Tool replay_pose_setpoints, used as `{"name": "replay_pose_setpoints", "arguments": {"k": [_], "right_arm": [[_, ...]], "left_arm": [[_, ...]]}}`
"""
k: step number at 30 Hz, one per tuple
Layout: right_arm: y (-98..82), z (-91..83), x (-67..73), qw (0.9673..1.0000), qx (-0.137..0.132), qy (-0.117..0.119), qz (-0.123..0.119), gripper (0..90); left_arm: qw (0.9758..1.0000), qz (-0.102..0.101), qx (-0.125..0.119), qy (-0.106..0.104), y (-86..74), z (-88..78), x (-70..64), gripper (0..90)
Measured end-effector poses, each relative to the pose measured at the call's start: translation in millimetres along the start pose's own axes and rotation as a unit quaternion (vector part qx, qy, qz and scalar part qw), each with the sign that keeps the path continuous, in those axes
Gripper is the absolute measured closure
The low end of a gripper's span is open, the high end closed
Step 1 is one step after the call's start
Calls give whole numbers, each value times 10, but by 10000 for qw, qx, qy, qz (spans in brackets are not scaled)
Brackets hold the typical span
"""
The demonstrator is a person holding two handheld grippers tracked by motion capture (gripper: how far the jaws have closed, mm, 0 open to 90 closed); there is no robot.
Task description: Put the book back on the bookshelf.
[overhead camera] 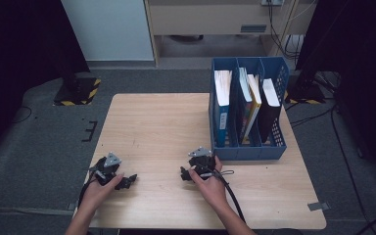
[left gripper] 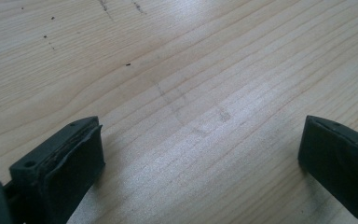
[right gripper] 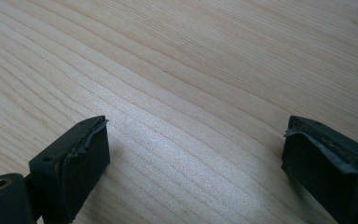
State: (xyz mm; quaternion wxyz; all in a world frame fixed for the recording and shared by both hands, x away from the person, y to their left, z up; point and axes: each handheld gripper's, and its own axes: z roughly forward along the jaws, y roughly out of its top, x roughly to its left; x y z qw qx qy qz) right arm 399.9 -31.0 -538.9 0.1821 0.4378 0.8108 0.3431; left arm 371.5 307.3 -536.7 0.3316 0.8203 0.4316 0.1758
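A person's hands hold both grippers low over the near part of the wooden table (overhead camera: 152, 122). My left gripper (overhead camera: 125, 180) rests near the front left corner, and my right gripper (overhead camera: 186, 172) lies near the front middle, just ahead of the blue file rack (overhead camera: 248, 152). In the left gripper view, my left gripper (left gripper: 203, 135) stands open with bare wood between its jaws. The right gripper view shows my right gripper (right gripper: 198, 135) open too, holding nothing.
The blue three-slot file rack stands at the table's right, holding a white-topped folder (overhead camera: 222, 93), thin yellow and blue books (overhead camera: 250, 100) and a black book (overhead camera: 269, 103). Grey carpet surrounds the table, with cables (overhead camera: 340, 147) at right.
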Motion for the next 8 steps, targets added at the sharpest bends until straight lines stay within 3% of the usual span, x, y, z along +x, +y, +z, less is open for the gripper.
{"name": "replay_pose_setpoints", "arguments": {"k": [8], "right_arm": [[-2,6,-3,9999,57,-91,85,26]], "left_arm": [[10000,11,-1,-10,1,1,1,0]]}}
